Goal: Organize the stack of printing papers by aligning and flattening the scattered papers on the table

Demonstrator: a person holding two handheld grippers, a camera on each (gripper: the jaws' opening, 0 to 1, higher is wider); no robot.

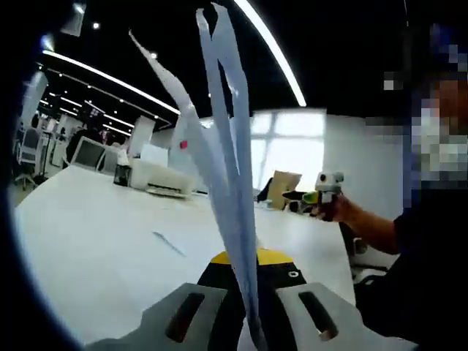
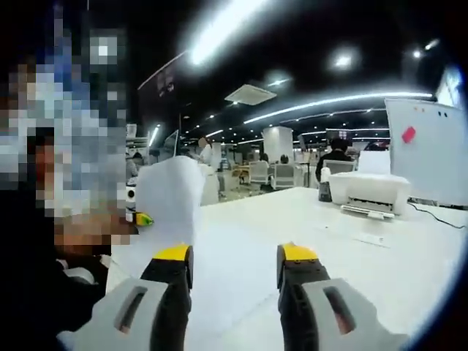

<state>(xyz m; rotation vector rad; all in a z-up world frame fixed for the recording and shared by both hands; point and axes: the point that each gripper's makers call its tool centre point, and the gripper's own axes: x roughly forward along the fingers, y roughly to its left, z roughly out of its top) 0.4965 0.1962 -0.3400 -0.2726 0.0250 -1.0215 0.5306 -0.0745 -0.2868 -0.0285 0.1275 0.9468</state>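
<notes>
The white table (image 1: pixel 95 248) is stretching across both views, taking up most of the lower half of each. On its far side a white printer (image 2: pixel 369 191) is sitting, with a whiteboard (image 2: pixel 428 150) standing behind it that is carrying a small pink note.

In the left gripper view the papers (image 1: pixel 230 168) are standing up on edge, rising from between the jaws toward the ceiling lights and fanning apart at their tops. The left tongs (image 1: pixel 245 292) are pinching them tight at the bottom edge, the jaws closed against the sheets. A thin pen-like object (image 1: pixel 168 243) is lying on the table further off.

In the right gripper view the same papers (image 2: pixel 170 194) are showing as a broad white sheet held up at the left. The right tongs (image 2: pixel 234 267) are standing wide apart, gripping nothing, with bare table between the yellow-tipped jaws. The right tongs (image 1: pixel 327 191) are also appearing in the left gripper view, held in a person's hand (image 1: pixel 344 210) above the table's far edge.
</notes>
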